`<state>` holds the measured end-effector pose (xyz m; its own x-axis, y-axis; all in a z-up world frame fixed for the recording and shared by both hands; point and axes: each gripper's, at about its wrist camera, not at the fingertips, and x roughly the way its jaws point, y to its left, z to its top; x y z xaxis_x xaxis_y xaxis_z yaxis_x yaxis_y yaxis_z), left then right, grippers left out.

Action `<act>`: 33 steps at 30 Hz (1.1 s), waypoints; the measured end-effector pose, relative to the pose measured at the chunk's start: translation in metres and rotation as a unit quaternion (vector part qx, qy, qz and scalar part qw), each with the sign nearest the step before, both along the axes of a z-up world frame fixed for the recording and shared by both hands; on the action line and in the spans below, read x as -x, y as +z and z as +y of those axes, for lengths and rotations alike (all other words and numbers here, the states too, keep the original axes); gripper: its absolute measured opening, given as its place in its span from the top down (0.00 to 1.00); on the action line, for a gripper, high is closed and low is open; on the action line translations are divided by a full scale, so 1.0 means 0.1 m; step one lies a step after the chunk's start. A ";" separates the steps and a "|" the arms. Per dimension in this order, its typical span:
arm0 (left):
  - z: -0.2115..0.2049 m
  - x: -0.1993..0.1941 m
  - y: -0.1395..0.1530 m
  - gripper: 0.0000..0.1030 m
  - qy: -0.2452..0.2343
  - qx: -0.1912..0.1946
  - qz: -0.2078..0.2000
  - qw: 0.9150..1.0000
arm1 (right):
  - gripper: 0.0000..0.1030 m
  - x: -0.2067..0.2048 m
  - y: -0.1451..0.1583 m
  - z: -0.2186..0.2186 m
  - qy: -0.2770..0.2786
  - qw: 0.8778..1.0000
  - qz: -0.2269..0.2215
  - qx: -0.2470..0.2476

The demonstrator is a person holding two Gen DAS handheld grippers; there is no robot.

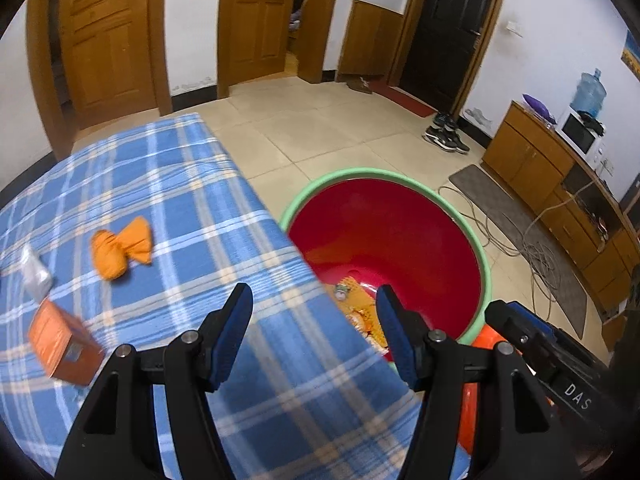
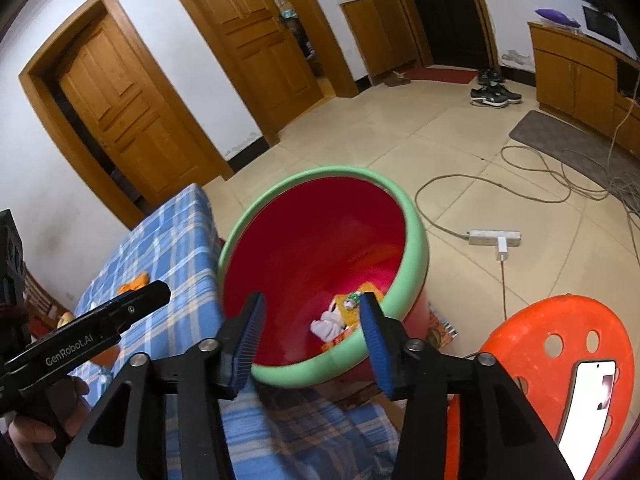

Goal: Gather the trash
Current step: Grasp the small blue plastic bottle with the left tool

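We see our left gripper [image 1: 314, 304] over the edge of the table with the blue checked cloth [image 1: 168, 200], and its two blue pads stand apart with nothing between them. Our right gripper [image 2: 312, 312] hangs over the round red bin with a green rim [image 2: 416, 240], and its pads are apart too, holding nothing. The bin stands on the floor right beside the table, with its open mouth facing up. Down at the bottom of the bin lie yellow wrappers [image 2: 346, 308] and a white crumpled tissue [image 2: 326, 326]. On the cloth we see a crumpled orange wrapper [image 1: 120, 252], twisted in the middle like a bow, with its long side running across the table from left to right. Near it lie a small orange box [image 1: 64, 344], tipped on its side, and a white plastic packet [image 1: 36, 274]. An orange plastic stool with holes [image 2: 560, 340] stands by the bin.
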<state>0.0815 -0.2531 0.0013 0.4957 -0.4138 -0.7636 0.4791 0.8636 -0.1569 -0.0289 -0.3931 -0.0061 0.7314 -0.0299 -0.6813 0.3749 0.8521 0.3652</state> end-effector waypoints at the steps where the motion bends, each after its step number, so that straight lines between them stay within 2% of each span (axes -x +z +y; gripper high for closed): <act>1: 0.03 0.01 0.01 0.38 0.003 -0.001 -0.001 1.000 | 0.49 0.01 0.01 0.02 0.002 1.000 -0.002 0.000; 5: 0.21 0.09 0.05 0.38 0.023 -0.002 -0.005 1.000 | 0.42 0.07 0.05 0.09 0.007 1.000 -0.010 -0.003; 22: 1.00 0.32 0.06 0.38 0.103 -0.020 -0.011 0.994 | 0.41 0.21 0.06 0.37 0.030 0.999 -0.004 -0.015; 33: 1.50 0.37 -0.11 0.38 0.154 -0.030 0.004 0.988 | 0.41 0.15 0.03 0.63 0.057 0.998 0.007 -0.014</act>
